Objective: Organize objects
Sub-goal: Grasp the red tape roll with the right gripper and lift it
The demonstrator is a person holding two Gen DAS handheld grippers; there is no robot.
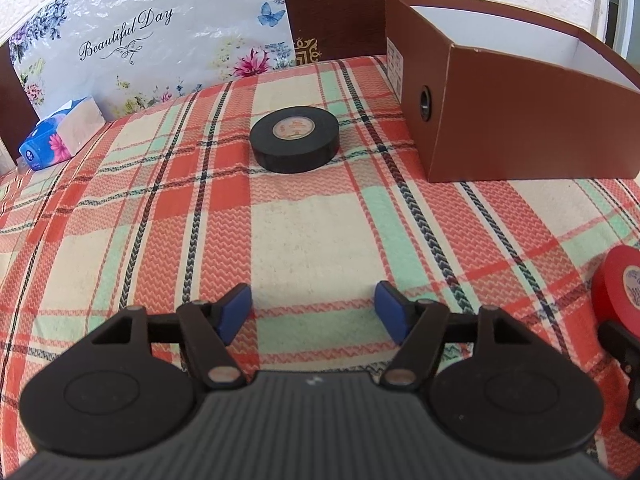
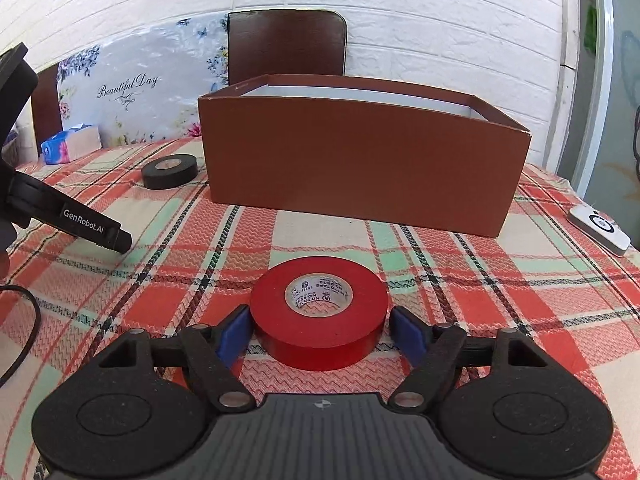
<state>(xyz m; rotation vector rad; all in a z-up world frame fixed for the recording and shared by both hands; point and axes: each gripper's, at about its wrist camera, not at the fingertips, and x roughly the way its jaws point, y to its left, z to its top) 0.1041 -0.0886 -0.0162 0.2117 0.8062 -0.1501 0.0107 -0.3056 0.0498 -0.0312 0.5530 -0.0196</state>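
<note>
A red tape roll (image 2: pixel 319 312) lies flat on the plaid tablecloth, between the blue pads of my right gripper (image 2: pixel 320 330). The jaws are open around it, the left pad touching or nearly touching, the right pad a small gap away. The red roll also shows at the right edge of the left wrist view (image 1: pixel 618 286). A black tape roll (image 1: pixel 295 139) lies flat further back, left of the brown open box (image 1: pixel 516 120). My left gripper (image 1: pixel 314 314) is open and empty, well short of the black roll. In the right wrist view the black roll (image 2: pixel 170 171) sits left of the box (image 2: pixel 360 172).
A blue tissue pack (image 1: pixel 60 134) lies at the far left by a floral "Beautiful Day" board (image 1: pixel 152 36). A dark chair back (image 2: pixel 286 42) stands behind the box. A small white device (image 2: pixel 600 230) lies at the right. The left gripper's body (image 2: pixel 60 216) shows at the left.
</note>
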